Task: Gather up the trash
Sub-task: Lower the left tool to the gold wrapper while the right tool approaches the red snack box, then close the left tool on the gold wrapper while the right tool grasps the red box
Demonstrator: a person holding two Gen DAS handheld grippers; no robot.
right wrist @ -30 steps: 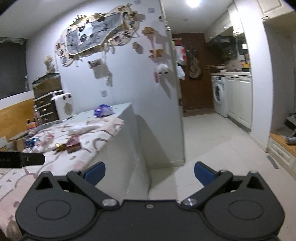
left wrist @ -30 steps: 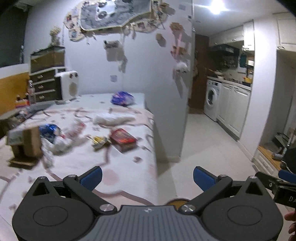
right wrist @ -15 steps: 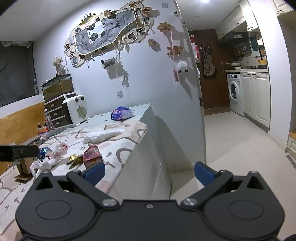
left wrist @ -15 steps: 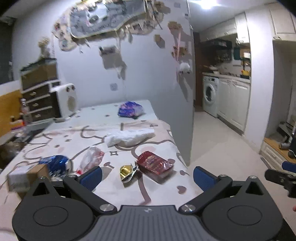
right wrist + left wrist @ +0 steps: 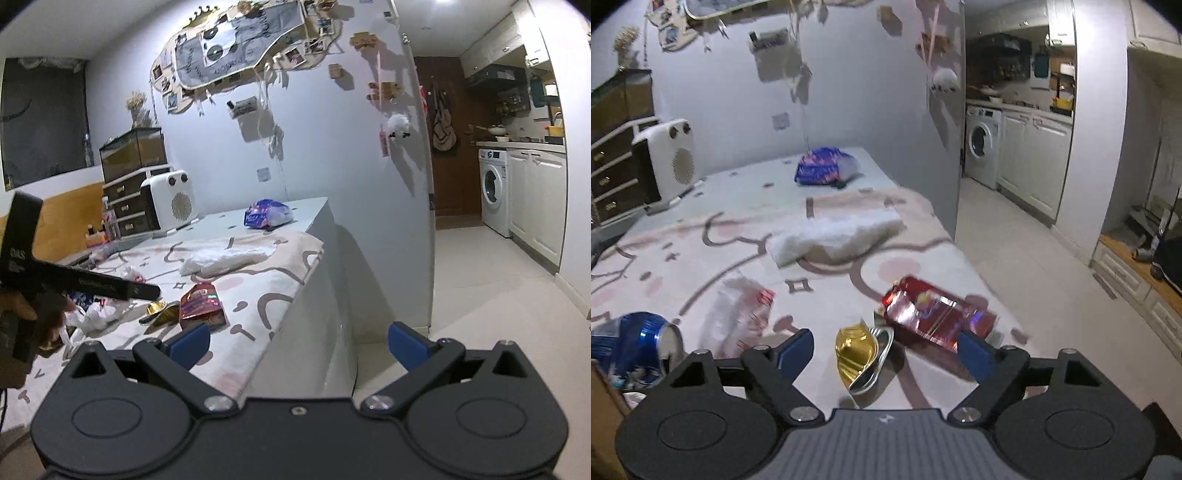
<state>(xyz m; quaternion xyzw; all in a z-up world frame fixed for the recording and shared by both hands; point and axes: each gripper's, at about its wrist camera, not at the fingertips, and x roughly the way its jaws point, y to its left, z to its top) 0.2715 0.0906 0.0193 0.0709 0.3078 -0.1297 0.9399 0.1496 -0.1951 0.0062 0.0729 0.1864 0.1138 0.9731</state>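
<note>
Trash lies on a patterned cloth on the table (image 5: 701, 236). A crumpled gold wrapper (image 5: 862, 354) sits between the open fingers of my left gripper (image 5: 884, 350). A red foil packet (image 5: 934, 314) lies just right of it and also shows in the right wrist view (image 5: 201, 304). A crushed blue can (image 5: 639, 343), a clear plastic wrapper (image 5: 738, 314), a white tissue wad (image 5: 834, 236) and a purple bag (image 5: 823, 168) lie around. My right gripper (image 5: 297, 341) is open and empty, off the table's right edge.
A white heater (image 5: 666, 155) and drawers (image 5: 129, 203) stand at the table's back left. A cardboard box (image 5: 602, 417) is at the near left. Tiled floor (image 5: 498, 295) and a washing machine (image 5: 493, 190) lie to the right.
My left gripper has moved forward and down over the table, bringing the gold wrapper between its fingers. My right gripper has swung left toward the table's edge.
</note>
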